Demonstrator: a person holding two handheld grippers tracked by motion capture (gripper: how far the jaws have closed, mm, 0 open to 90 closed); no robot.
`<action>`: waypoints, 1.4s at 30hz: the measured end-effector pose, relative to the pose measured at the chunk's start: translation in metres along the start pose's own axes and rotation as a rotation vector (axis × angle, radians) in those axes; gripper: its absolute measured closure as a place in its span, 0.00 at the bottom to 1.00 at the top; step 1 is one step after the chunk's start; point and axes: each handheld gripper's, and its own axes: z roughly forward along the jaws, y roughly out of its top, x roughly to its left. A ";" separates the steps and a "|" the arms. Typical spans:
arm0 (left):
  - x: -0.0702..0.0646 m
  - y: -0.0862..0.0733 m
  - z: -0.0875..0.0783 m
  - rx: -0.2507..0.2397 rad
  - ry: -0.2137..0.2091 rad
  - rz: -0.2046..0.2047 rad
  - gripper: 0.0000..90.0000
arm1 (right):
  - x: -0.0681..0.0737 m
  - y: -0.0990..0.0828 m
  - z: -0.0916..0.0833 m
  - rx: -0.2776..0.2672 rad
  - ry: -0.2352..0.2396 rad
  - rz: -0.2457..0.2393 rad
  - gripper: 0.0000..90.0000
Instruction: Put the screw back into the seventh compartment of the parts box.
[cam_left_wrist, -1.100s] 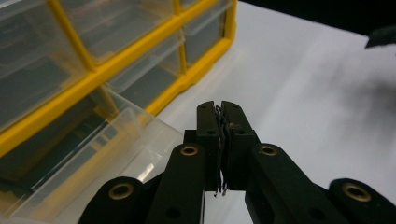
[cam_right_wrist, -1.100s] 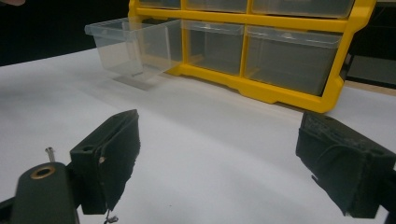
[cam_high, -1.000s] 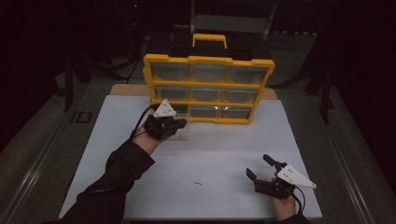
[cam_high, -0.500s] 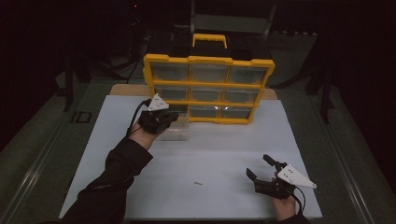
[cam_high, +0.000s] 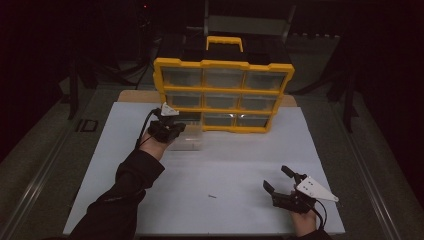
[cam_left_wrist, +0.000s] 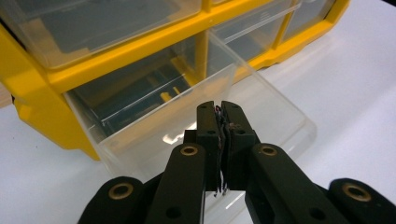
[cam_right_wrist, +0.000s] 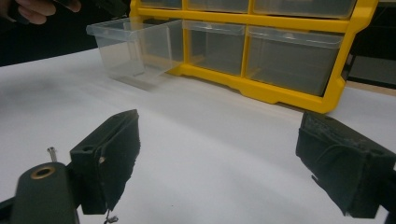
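We are looking at a yellow plastic organiser (cam_high: 223, 95) standing upright at the far side of a white sheet (cam_high: 230, 170), with a grid of clear compartments and a yellow carry handle (cam_high: 224, 42) on top. Its frame is glossy and hard-edged; the drawer fronts are smooth, see-through plastic.

The clear drawer (cam_left_wrist: 196, 112) from the bottom-left slot is sitting pulled well out of the frame, resting on the sheet and still partly in its slot. It is a thin-walled, box-shaped tray with rounded corners, transparent enough that the yellow rails behind it are showing through, and it is looking empty.

Our left gripper (cam_left_wrist: 220, 126) is hovering just above the drawer's front wall with its black jaws pressed together; whether the tips are pinching the drawer's edge we cannot tell. Its jaws are matte black with brass rivets.

Our right gripper (cam_right_wrist: 231, 163) is resting near the front-right of the sheet, well apart from the organiser, jaws spread wide, their pads rough and worn.

A small screw (cam_high: 212, 196) is lying on the sheet between the two hands.
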 end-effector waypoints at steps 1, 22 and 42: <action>0.001 0.000 0.001 0.006 -0.008 -0.005 0.95 | 0.000 0.000 0.000 0.000 0.000 0.000 0.15; 0.009 0.003 0.025 0.137 -0.039 -0.082 0.82 | 0.000 0.000 0.000 0.001 0.000 -0.003 0.15; -0.025 0.007 -0.003 0.074 -0.130 0.066 0.11 | 0.000 0.000 0.000 0.001 -0.001 -0.003 0.15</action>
